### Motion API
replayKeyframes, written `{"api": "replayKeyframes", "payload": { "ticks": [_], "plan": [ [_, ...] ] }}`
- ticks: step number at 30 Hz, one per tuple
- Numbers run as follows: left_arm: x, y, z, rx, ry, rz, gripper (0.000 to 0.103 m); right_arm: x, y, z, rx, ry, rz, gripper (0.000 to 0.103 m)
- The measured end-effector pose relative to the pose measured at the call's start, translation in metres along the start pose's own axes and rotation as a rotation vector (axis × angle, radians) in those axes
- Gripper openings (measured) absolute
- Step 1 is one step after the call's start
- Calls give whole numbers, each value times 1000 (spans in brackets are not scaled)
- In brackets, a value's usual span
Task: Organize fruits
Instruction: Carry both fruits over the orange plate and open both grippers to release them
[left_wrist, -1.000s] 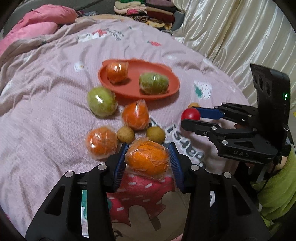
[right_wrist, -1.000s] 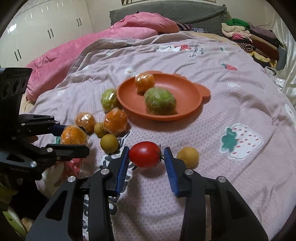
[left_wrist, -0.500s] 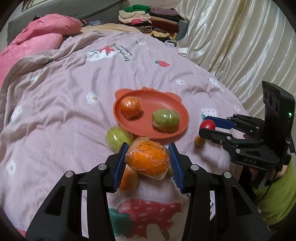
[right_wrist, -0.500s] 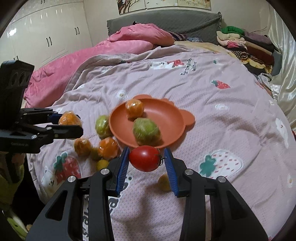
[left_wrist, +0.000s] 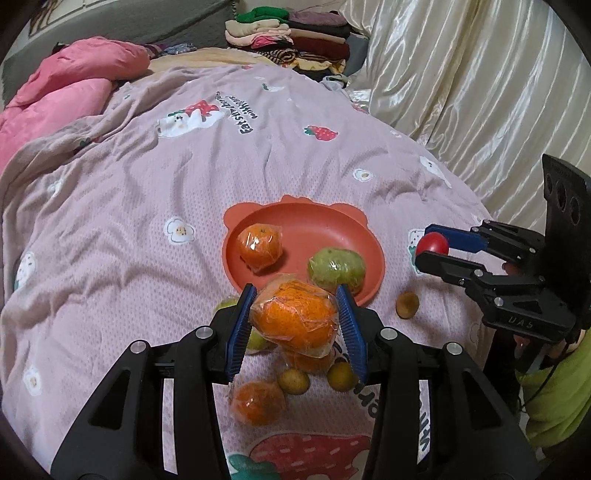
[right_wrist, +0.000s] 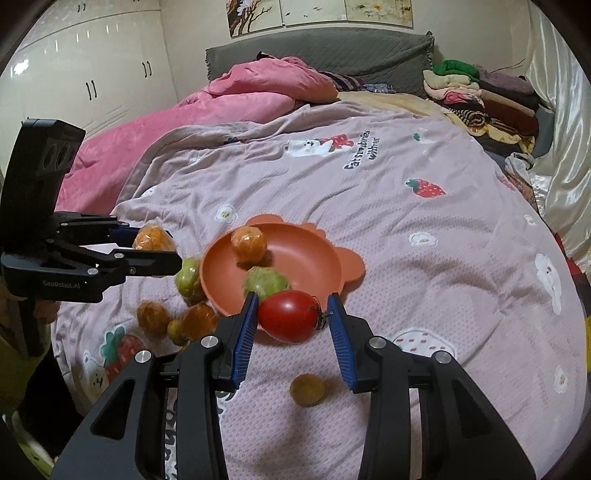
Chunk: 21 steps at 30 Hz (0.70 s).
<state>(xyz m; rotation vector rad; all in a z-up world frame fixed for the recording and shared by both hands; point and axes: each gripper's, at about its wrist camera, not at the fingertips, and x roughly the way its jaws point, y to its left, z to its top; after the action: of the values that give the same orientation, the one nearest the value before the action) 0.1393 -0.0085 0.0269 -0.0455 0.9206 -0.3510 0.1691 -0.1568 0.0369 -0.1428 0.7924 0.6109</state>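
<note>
The left gripper (left_wrist: 294, 320) is clamping a plastic-wrapped orange (left_wrist: 294, 320) between its blue pads, holding it in the air above the near rim of the orange plate (left_wrist: 321, 221). The right gripper (right_wrist: 291, 317) is pinching a red tomato (right_wrist: 289, 315) the same way, holding it over the near edge of that plate. The plate is lying on a pink printed bedspread (right_wrist: 406, 236) and is carrying a second wrapped orange (left_wrist: 259, 248) on its left side and a wrapped green fruit (left_wrist: 337, 266) on its near right side. More fruit is sitting on the bedspread near the plate: another wrapped green fruit (right_wrist: 189, 280) touching the plate's left rim, two wrapped oranges (right_wrist: 153, 317) and a small yellowish fruit (right_wrist: 176, 331) to the near left, and a lone small brownish fruit (right_wrist: 307, 389) just near of the right gripper's jaws. A stack of folded clothes (right_wrist: 476, 96) is resting at the far right.
</note>
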Motion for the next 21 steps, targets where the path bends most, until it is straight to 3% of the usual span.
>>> {"api": "replayKeyframes", "payload": {
  "ticks": [21],
  "plan": [
    [47,2,19,42,70,-10,36,26,-17,32,10,-1,-16,37]
  ]
}}
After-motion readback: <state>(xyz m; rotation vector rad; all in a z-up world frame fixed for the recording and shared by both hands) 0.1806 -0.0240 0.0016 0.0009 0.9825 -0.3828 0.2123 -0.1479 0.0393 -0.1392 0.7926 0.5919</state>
